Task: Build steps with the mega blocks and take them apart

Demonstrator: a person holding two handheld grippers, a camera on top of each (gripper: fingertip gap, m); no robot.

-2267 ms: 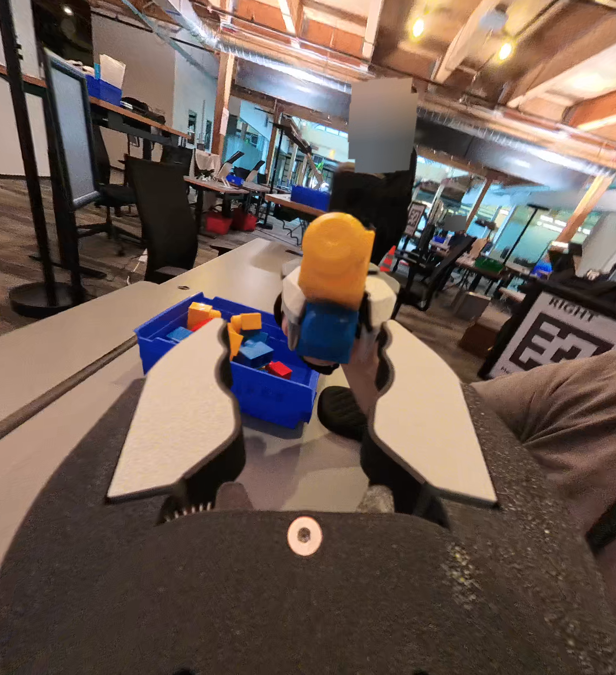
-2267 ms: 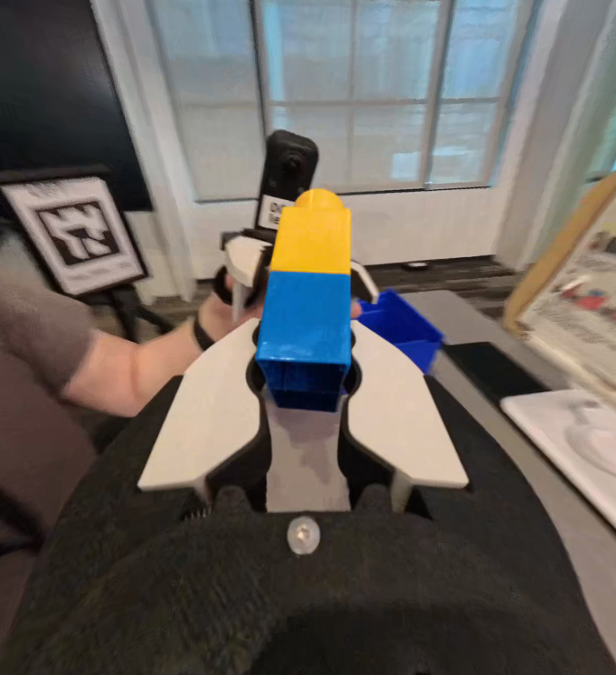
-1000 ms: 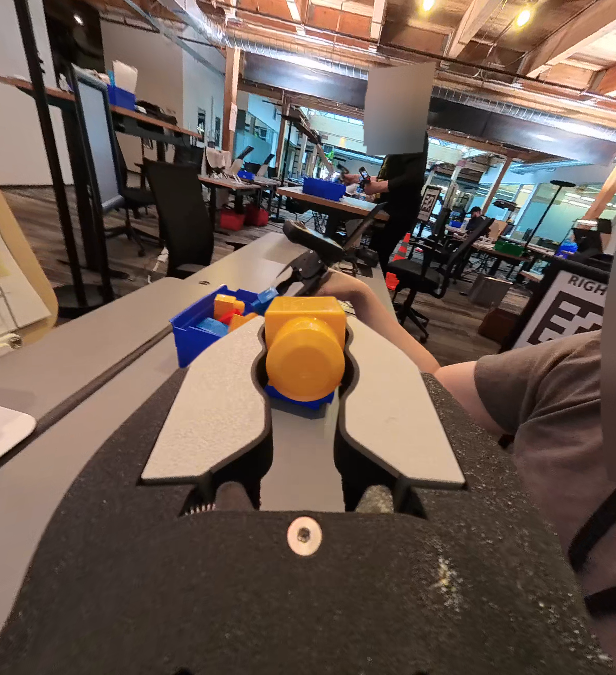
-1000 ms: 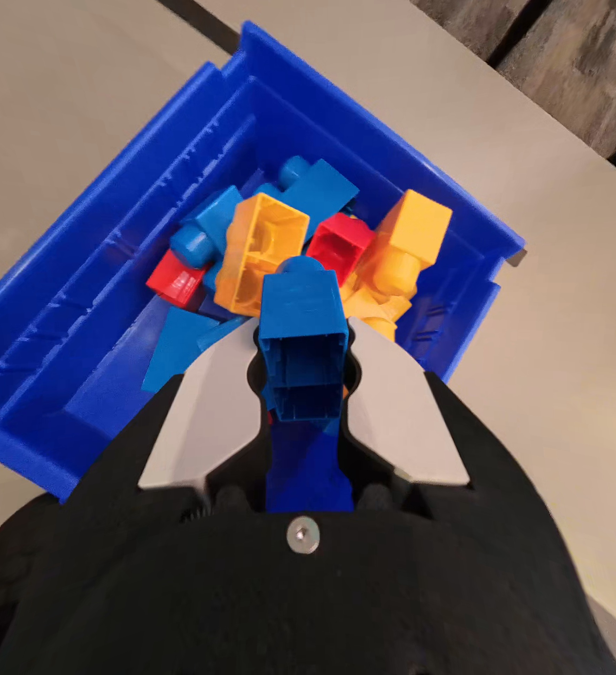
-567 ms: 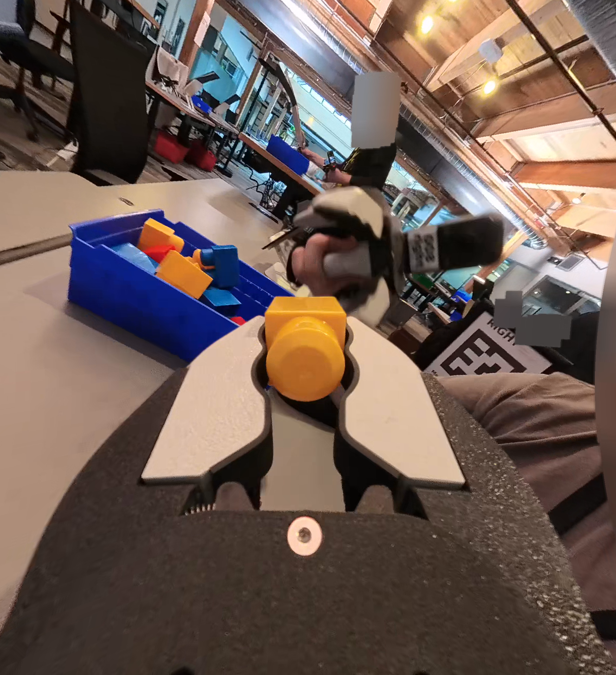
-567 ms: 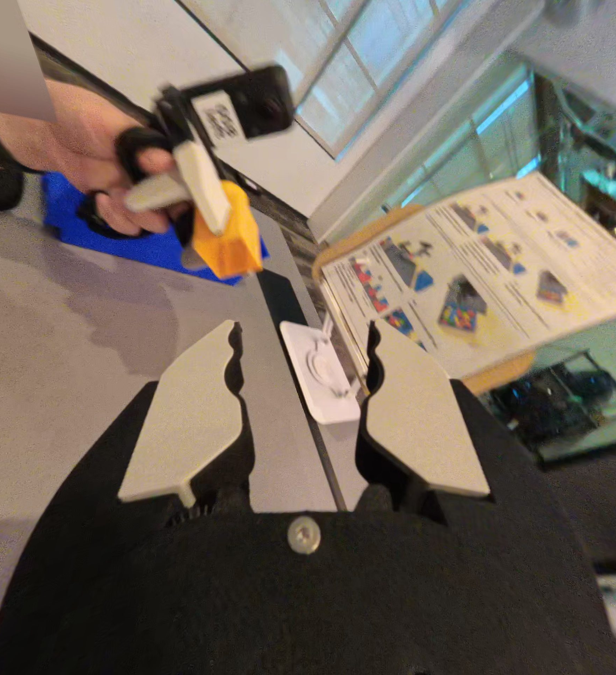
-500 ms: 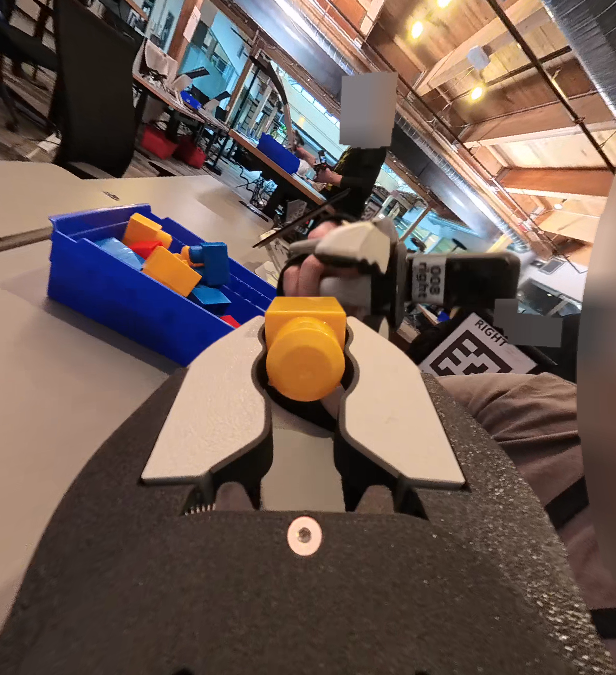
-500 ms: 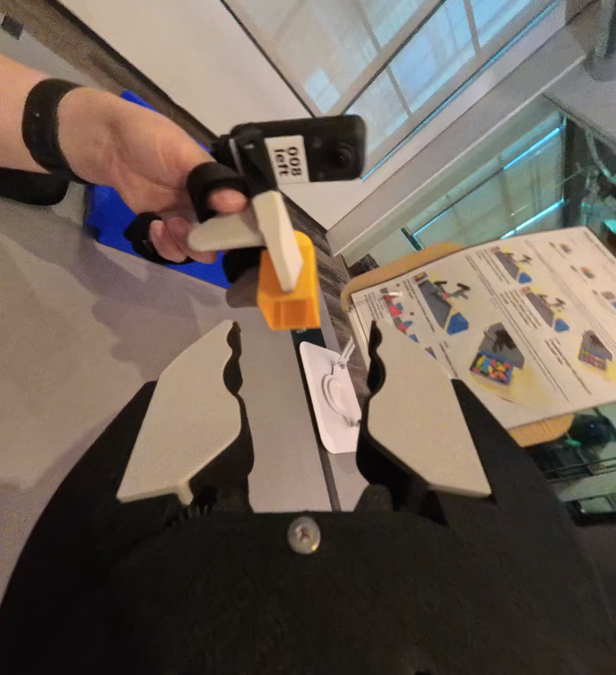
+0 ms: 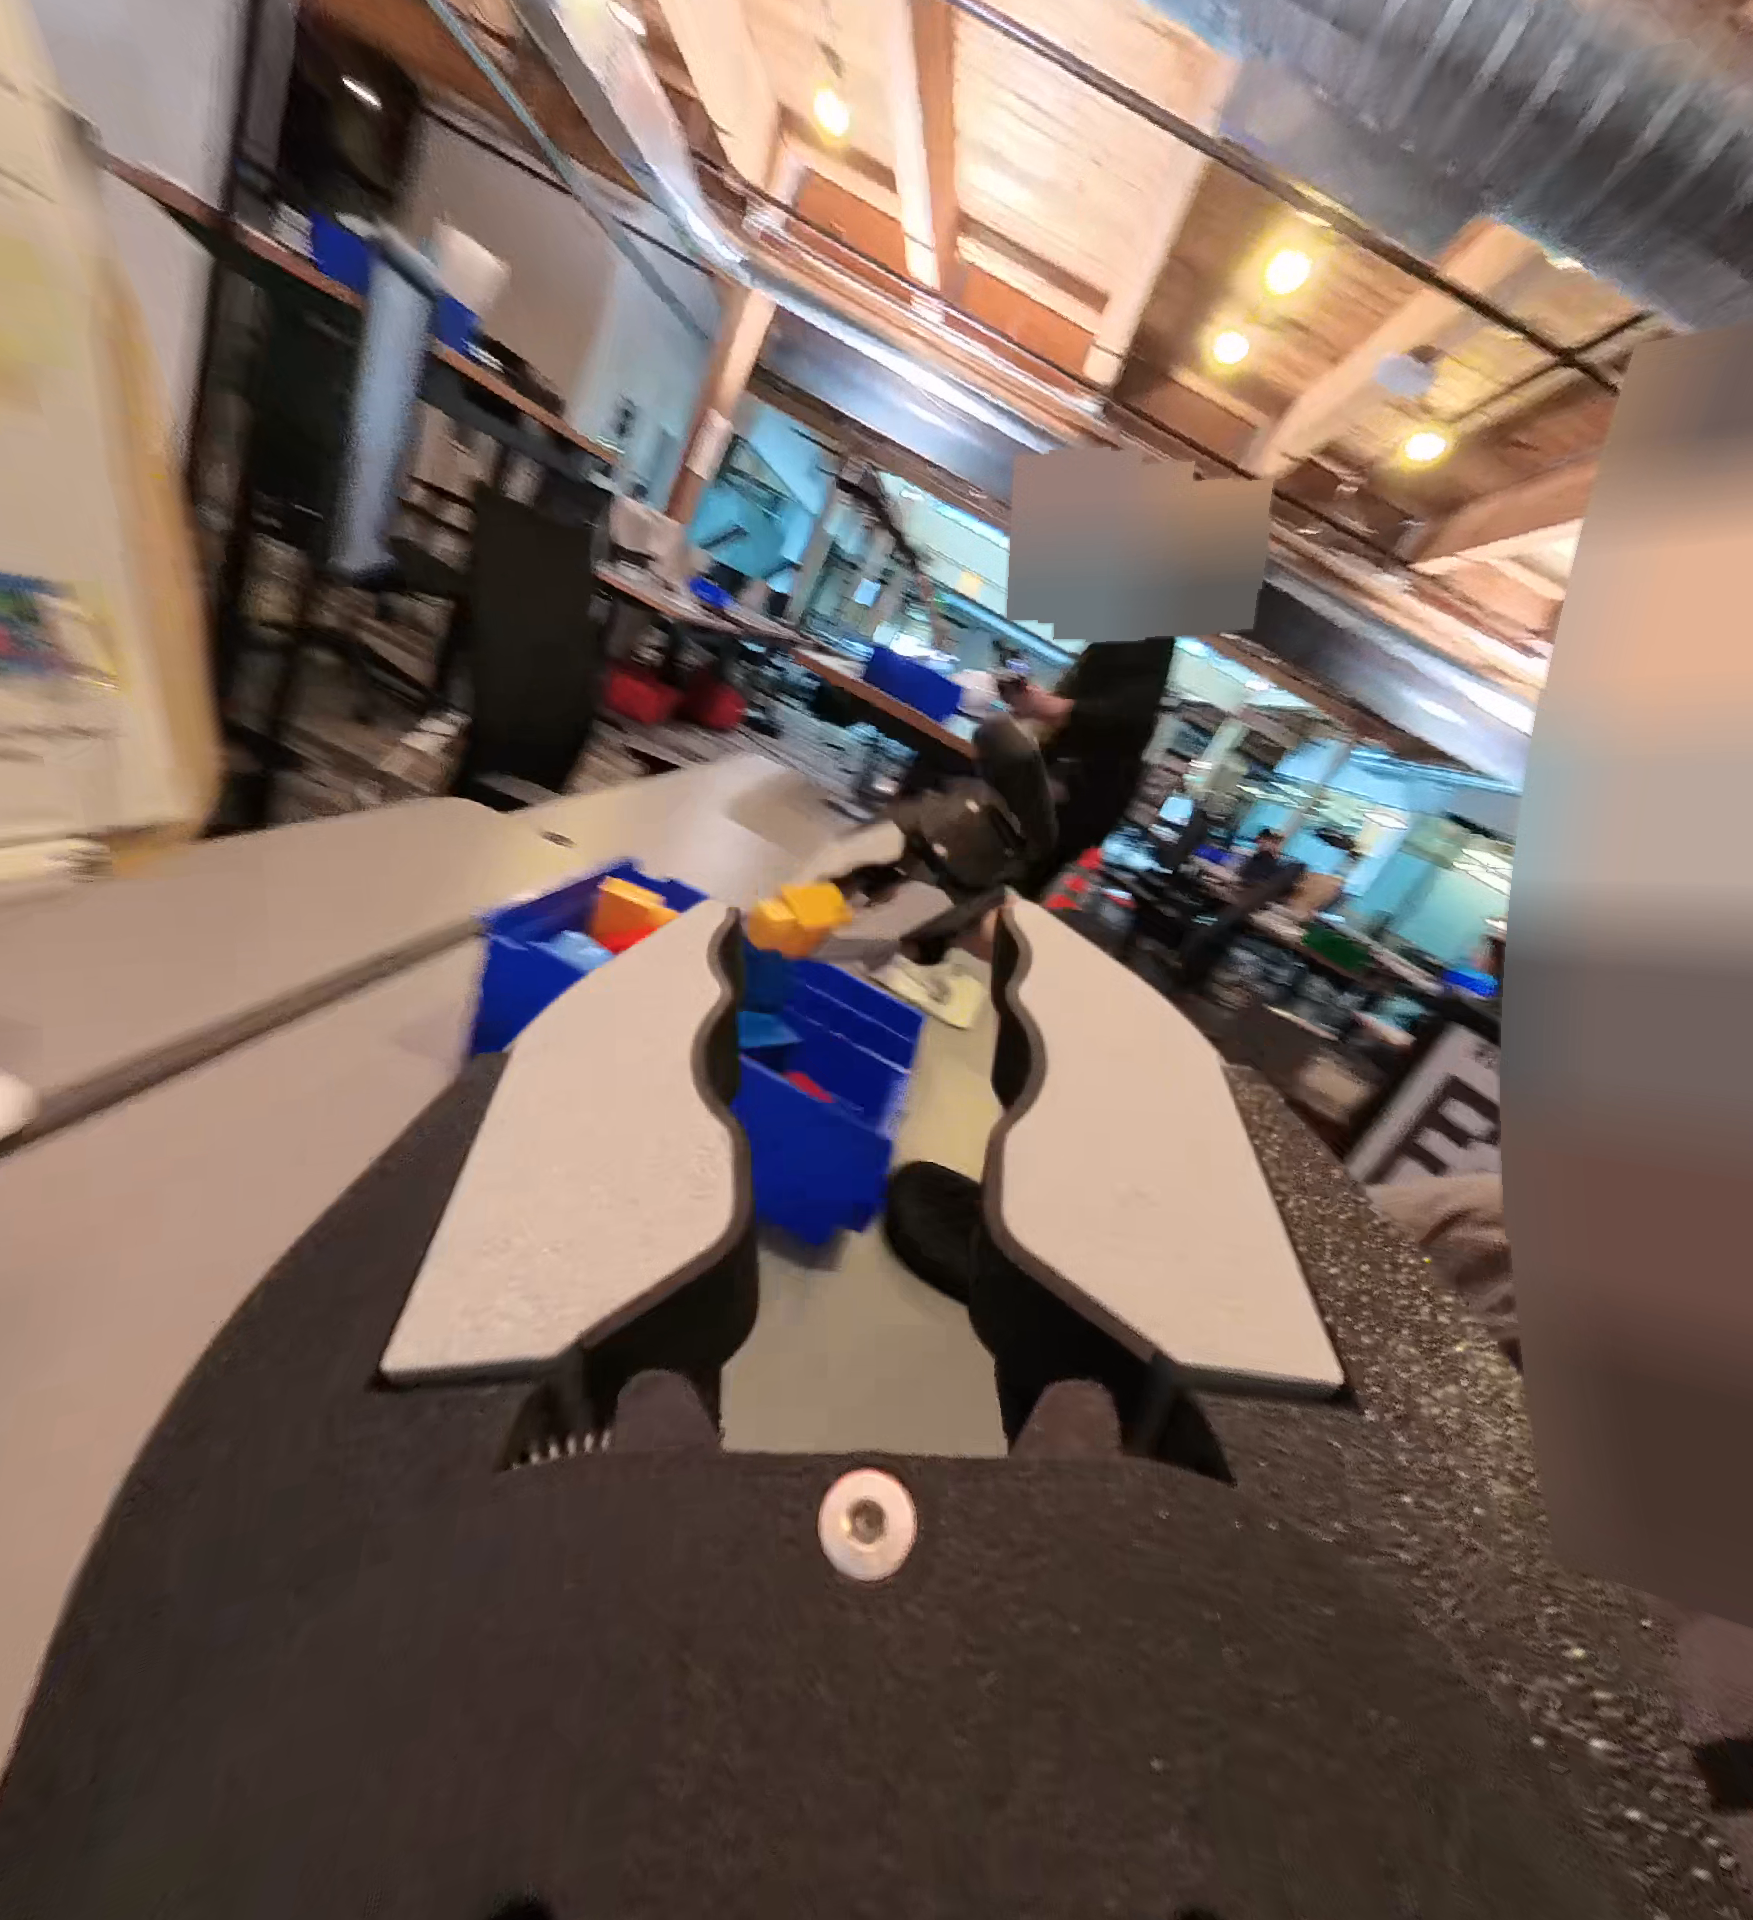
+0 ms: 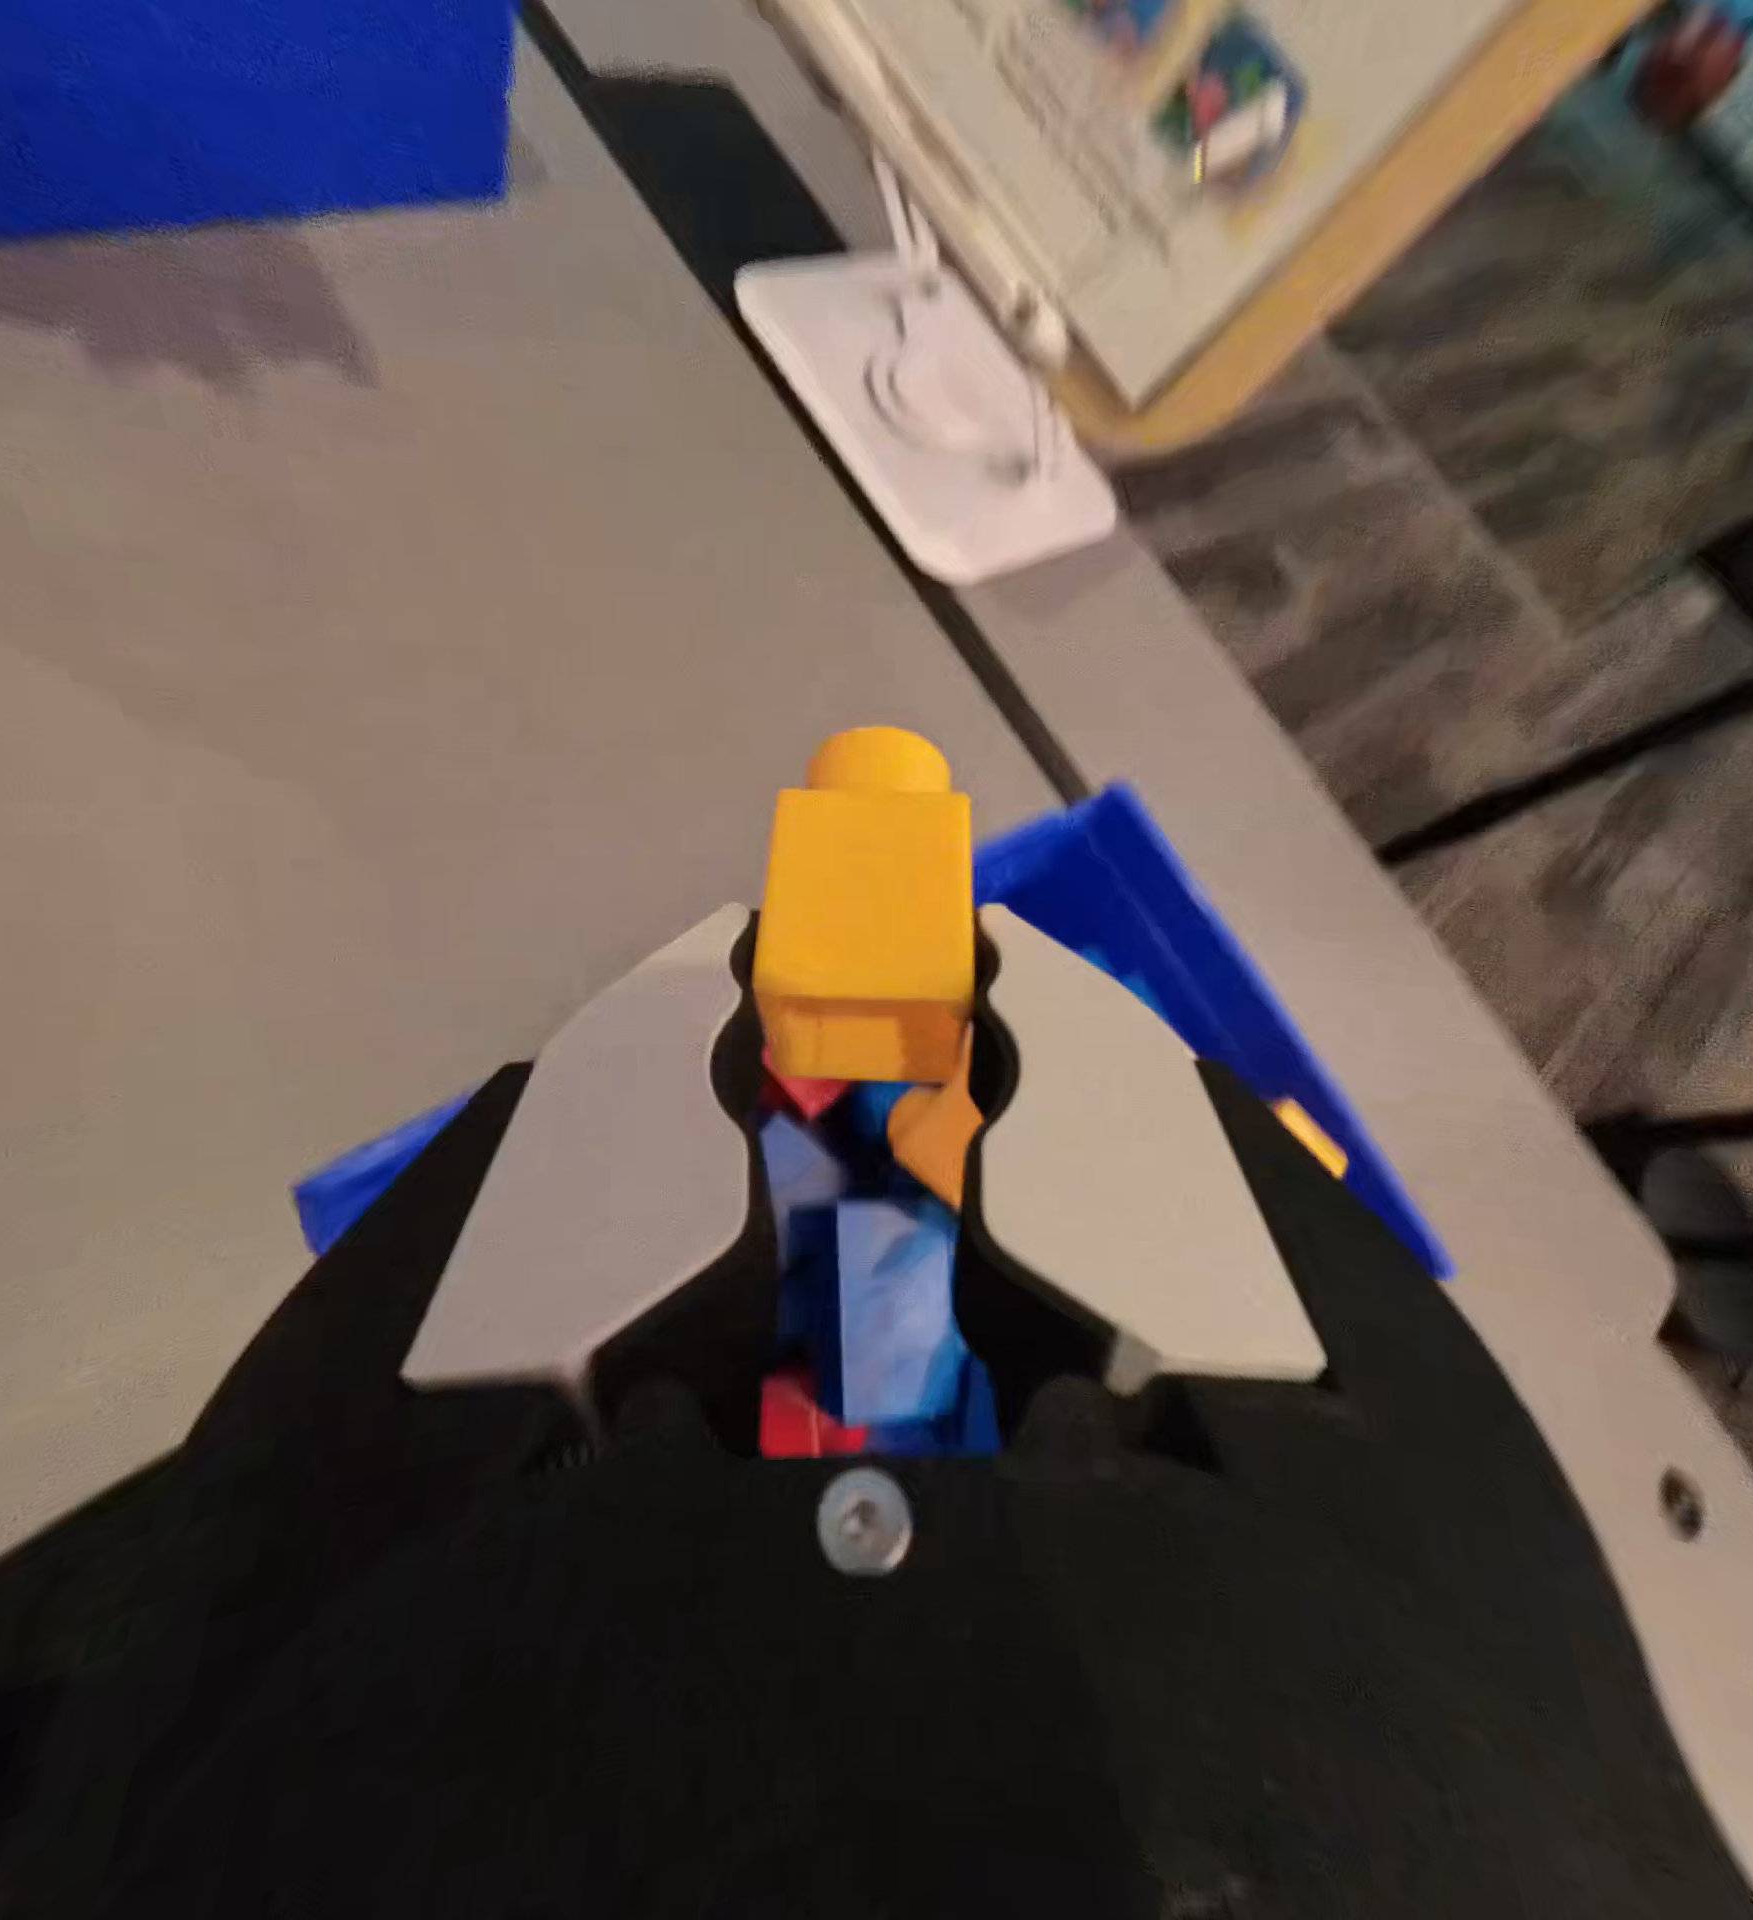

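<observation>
Our right gripper (image 10: 864, 940) is clamped on a yellow block (image 10: 867, 935), its fingertips pressing the block's two sides while the stud end points forward, away from the tool. Directly beneath that gripper, seen through the gap between its fingers, sits the blue bin (image 10: 1204, 1008) with a jumble of red, blue and orange blocks (image 10: 893, 1257) inside; the bin's far rim shows just ahead and to the right of the fingertips. Farther ahead and to the right, past the seam in the grey table (image 10: 332, 727), a white stand base (image 10: 965, 426) carries a tilted instruction board (image 10: 1163, 156). Our left gripper (image 9: 864, 935) holds nothing, its jaws spread wide. Ahead of it and slightly to its left lies the same blue bin (image 9: 810, 1153) on the table, and just beyond its fingertips we see the yellow block (image 9: 799, 920) above the bin, held at the tip of the other gripper, though that part is blurred.
</observation>
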